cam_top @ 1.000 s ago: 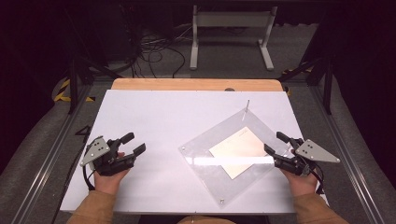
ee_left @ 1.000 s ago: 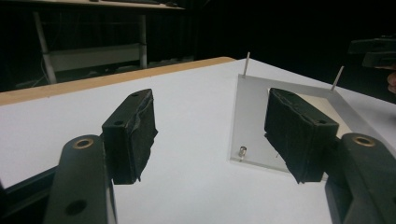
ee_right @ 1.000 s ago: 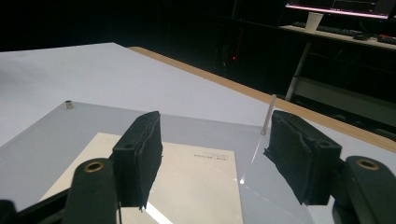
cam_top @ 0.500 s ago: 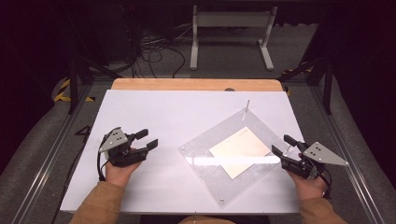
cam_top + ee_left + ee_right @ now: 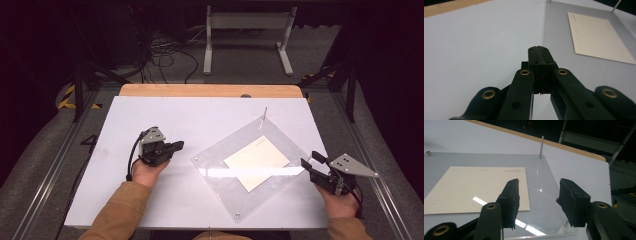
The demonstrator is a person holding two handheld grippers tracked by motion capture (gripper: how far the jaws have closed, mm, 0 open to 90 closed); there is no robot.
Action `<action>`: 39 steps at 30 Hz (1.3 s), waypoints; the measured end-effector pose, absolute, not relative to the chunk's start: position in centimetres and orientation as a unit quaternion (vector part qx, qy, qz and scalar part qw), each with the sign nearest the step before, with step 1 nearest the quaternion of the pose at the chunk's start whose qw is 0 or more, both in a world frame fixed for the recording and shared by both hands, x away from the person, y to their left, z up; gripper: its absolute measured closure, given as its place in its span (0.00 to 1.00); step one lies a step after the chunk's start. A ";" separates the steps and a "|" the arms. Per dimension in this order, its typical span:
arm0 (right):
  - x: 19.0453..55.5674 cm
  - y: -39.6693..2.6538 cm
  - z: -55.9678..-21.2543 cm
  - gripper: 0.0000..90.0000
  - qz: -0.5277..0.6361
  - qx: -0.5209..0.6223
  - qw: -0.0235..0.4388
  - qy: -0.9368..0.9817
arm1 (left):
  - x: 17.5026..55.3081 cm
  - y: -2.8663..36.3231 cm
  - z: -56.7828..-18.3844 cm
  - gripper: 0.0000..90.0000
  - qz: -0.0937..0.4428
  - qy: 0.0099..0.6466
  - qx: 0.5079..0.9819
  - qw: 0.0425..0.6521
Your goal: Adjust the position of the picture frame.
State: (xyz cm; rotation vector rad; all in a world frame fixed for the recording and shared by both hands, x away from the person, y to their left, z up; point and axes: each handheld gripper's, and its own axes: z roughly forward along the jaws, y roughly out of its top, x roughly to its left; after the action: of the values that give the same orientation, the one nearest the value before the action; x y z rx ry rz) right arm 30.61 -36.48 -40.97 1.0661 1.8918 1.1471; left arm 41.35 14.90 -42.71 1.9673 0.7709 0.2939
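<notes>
Tools first: our left tool (image 5: pixel 172 146) has its jaws pressed together on nothing and hovers over bare tabletop (image 5: pixel 210 120) just beside the clear acrylic plate (image 5: pixel 225 180). Our right tool (image 5: pixel 311 166) has its jaws spread wide, empty, at the plate's right corner. A cream card (image 5: pixel 256 162) lies under the sheet, and a thin pin (image 5: pixel 264 114) stands at the far corner. We judge this an approach step; next, the right jaws must straddle that edge.
</notes>
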 end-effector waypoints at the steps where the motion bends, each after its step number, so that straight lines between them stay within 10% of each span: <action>1: 30.5 -36.6 -41.0 0.56 0.437 0.413 0.337 0.724 | 41.5 14.6 -42.8 1.00 0.114 0.321 0.809 0.478; 39: 35.5 -39.2 -42.9 0.93 0.362 0.477 0.296 0.744 | 44.2 11.3 -46.2 1.00 0.051 0.349 0.851 0.389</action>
State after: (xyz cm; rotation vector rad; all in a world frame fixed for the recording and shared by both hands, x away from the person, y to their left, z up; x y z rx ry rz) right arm 35.52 -39.22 -42.86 1.2692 1.9774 0.9639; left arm 44.19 11.34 -46.21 2.1630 0.8872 0.1304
